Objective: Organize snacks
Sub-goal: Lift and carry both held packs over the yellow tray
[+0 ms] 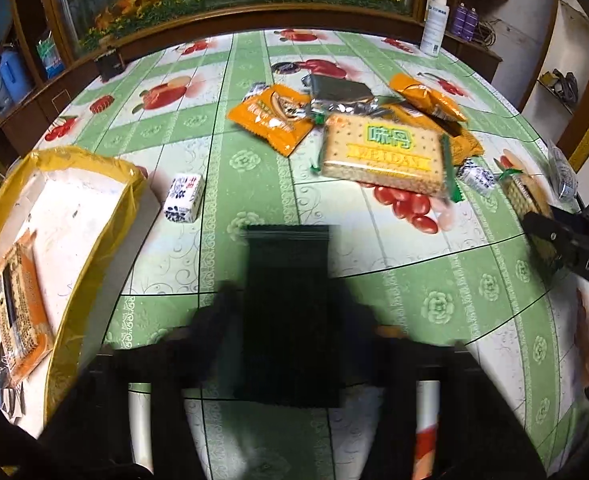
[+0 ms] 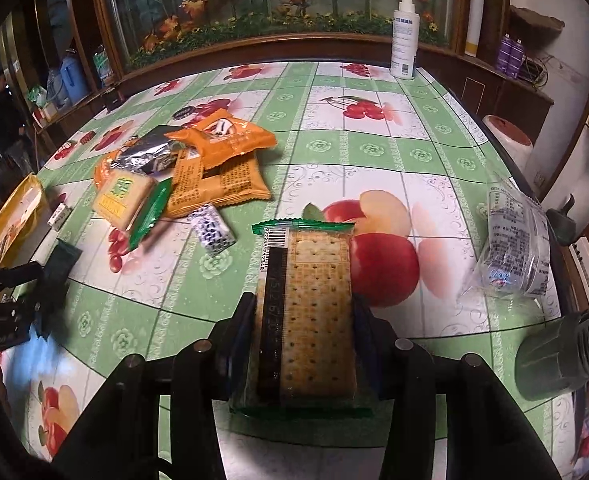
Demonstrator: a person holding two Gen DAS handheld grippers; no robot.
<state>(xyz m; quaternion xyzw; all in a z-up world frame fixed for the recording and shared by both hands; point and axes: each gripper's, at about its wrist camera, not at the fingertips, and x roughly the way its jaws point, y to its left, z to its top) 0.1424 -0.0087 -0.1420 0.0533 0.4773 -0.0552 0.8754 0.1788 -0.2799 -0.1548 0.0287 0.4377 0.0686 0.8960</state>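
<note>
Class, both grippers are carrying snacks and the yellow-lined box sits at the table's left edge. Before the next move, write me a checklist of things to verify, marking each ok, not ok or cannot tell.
1. right gripper clamped on the cracker pack: ok, a finger presses each long side.
2. left gripper holding the dark green packet: cannot tell, the view is blurred though the packet sits between the fingers.
3. Yellow-lined box has room: ok, one orange pack inside, white floor bare beside it.
4. Path from left gripper to box: ok, only a small blue-and-white candy lies near the rim.
5. Snacks left to sort: not ok, a pile remains mid-table.
</note>
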